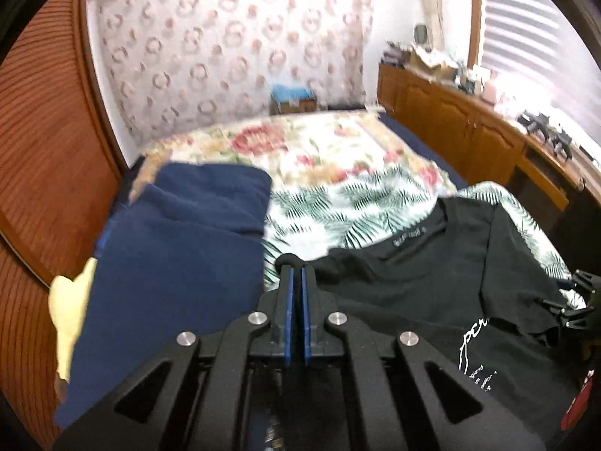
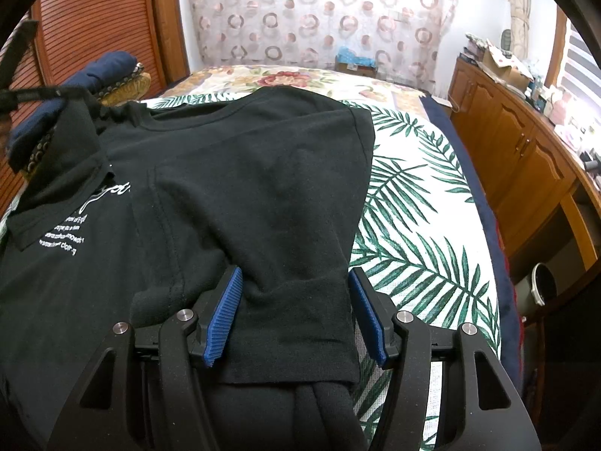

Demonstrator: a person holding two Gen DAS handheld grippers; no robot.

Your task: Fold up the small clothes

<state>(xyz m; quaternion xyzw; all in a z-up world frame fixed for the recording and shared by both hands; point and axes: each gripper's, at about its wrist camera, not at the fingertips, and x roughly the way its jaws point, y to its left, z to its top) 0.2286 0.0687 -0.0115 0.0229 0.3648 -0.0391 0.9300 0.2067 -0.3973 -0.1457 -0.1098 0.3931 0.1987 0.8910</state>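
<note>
Folding the black T-shirt's sides inward on the bed

The bed [image 2: 424, 203], under a palm-leaf sheet, runs ahead of both grippers; the black T-shirt [image 2: 233, 173] lies on it, right side already turned in. The right gripper [image 2: 295, 312] is wide open, sleeve cloth lying loose between its jaws, gripping nothing. The left gripper [image 1: 296, 282] is pinched shut on a nub of shirt cloth at its tips. My judgement: lift low, carry the edge across evenly, keeping the collar straight.

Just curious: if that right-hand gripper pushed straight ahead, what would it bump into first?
Probably the black cotton T-shirt: the open right gripper already straddles its folded sleeve, with more shirt ahead. Depth is uncertain.
</note>
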